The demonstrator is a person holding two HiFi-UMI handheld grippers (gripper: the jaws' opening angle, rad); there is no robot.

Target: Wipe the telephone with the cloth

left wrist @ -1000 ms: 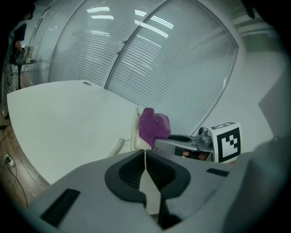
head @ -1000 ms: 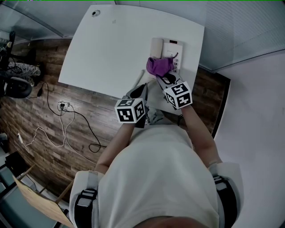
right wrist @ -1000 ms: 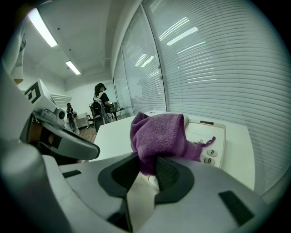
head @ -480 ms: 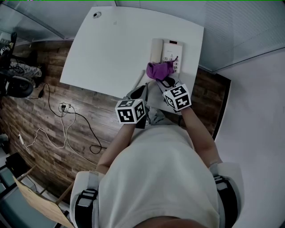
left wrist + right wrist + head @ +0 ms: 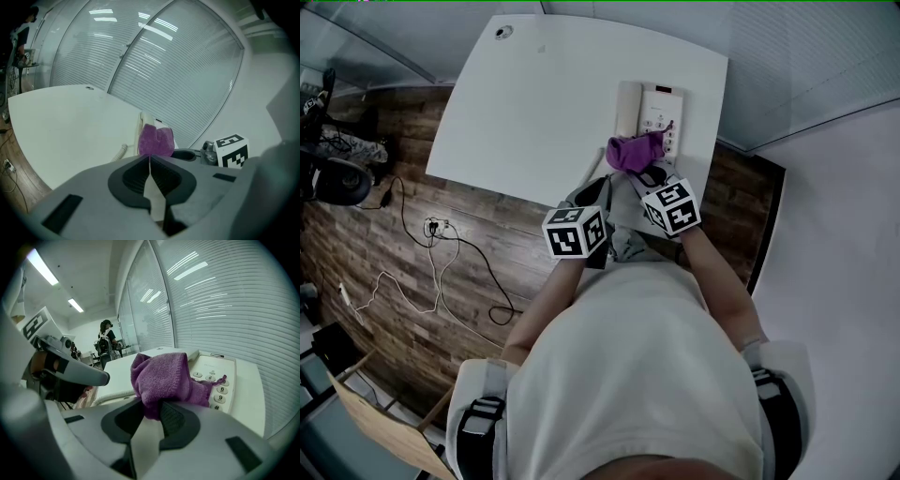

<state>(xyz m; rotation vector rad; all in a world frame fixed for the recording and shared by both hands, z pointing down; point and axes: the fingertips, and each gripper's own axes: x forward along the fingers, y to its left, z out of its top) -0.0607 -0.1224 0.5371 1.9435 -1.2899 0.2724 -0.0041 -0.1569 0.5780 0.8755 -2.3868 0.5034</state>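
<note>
at the far left of the head view a dark wooden floor (image 5: 384, 244) carries loose cables (image 5: 441, 253); beside it the white worktop (image 5: 534, 94) runs toward a wall of slatted blinds (image 5: 164, 61). the left tongs (image 5: 149, 161) hover over the near edge of the worktop with their pads pressed together and nothing between them. they touch neither cloth nor phone and point toward both from the near side. straight ahead of them, in the left gripper view, the purple cloth (image 5: 155, 140) stands bunched up, with a coiled cord (image 5: 119, 153) lying on the worktop to its left. the right tongs (image 5: 151, 411) are clamped on the near end of that cloth, a fold pinched between the pads and the rest bulging out ahead. the cloth lies against the near part of the keypad of the white telephone (image 5: 216, 369) and covers its left keys, while a few keys show to its right. the telephone sits toward the worktop's far right corner, its handset (image 5: 628, 101) lying along its left side, beyond the cloth.
</note>
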